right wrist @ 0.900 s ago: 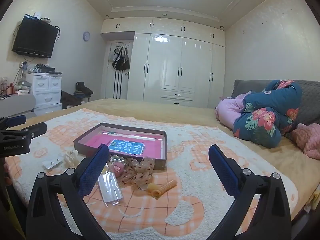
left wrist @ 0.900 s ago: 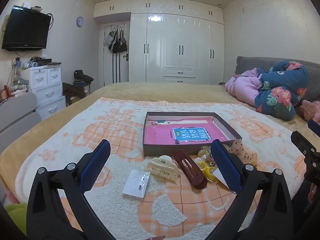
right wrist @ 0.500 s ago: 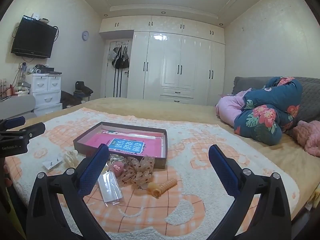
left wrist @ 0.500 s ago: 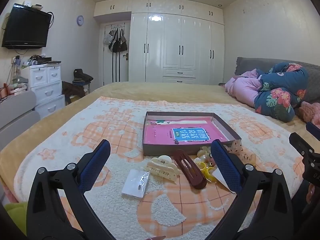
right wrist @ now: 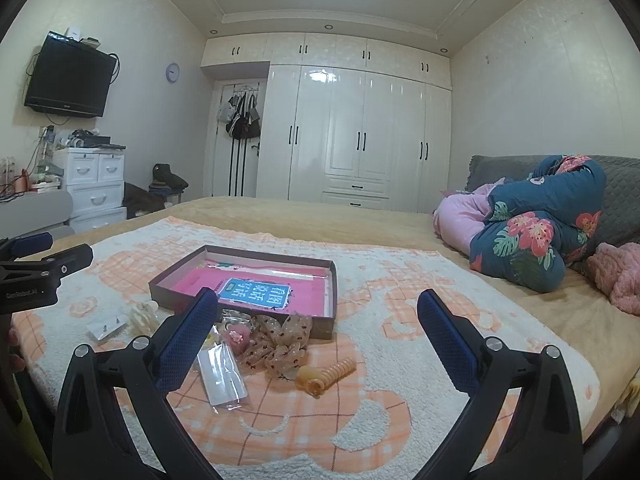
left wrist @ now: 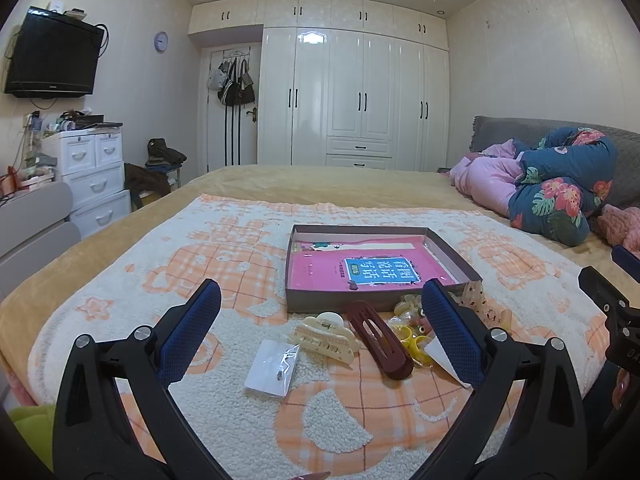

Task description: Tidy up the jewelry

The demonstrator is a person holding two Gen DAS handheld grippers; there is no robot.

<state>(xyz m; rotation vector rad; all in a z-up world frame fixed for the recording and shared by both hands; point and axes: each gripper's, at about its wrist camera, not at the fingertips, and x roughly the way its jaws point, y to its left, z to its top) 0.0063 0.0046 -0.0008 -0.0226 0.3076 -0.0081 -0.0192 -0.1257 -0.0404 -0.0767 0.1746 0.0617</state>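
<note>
A shallow brown box [left wrist: 298, 304] [right wrist: 160, 286] with a pink booklet inside lies on the blanket. In front of it lie a cream claw clip [left wrist: 326, 336], a dark red hair clip [left wrist: 380, 344], yellow rings [left wrist: 408, 340], a small earring bag [left wrist: 272, 366], a dotted scrunchie [right wrist: 280, 340], a clear packet [right wrist: 222, 372] and an orange spiral tie [right wrist: 328, 374]. My left gripper [left wrist: 320, 328] is open and empty, above the clips. My right gripper [right wrist: 316, 334] is open and empty, above the scrunchie.
The orange-and-white blanket [left wrist: 224, 248] covers a bed. Folded quilts [right wrist: 532, 224] sit at the right by the headboard. A white drawer unit [left wrist: 88, 176] stands left of the bed. White wardrobes [left wrist: 360, 96] fill the far wall.
Both grippers have drifted only slightly; the views have barely shifted. Nothing was taken hold of or moved.
</note>
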